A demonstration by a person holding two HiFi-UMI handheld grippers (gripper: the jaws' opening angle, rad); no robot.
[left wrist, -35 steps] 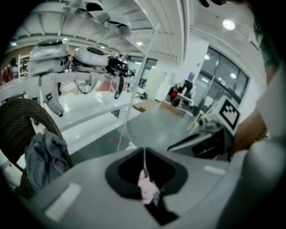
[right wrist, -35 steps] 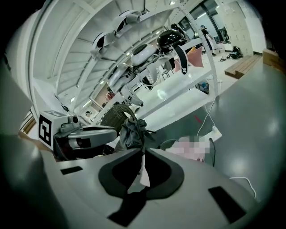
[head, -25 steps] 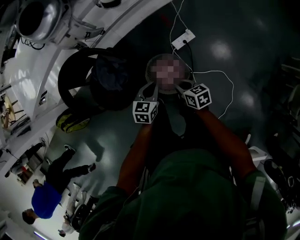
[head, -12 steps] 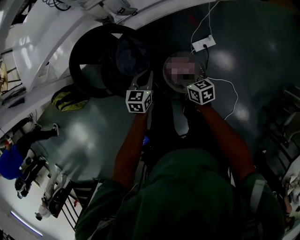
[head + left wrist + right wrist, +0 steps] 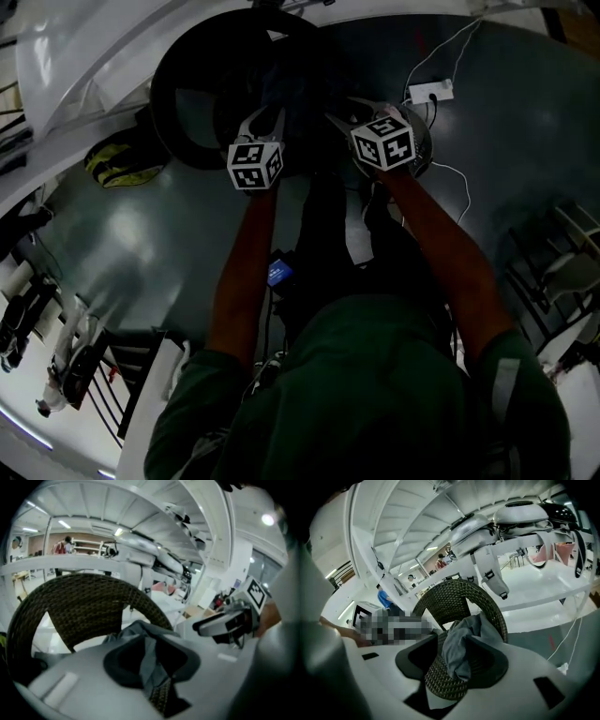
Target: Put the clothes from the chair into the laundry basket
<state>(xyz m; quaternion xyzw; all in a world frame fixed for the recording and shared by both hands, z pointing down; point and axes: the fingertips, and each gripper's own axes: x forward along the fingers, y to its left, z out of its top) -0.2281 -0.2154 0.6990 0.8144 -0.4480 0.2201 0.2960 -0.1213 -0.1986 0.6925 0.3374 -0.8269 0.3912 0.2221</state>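
Head view had both hands reaching toward the wicker chair (image 5: 167, 84), with the left gripper (image 5: 265, 120) and right gripper (image 5: 339, 114) just short of the grey clothes (image 5: 461, 644) heaped on its seat. Both pairs of jaws had just been opening, the right wider than the left; cloth showed in line between them, but nothing was pinched. By that, nothing had reached the laundry basket, which no view showed, so the whole job remained. No writing was legible, only square markers on each cube (image 5: 255, 165).
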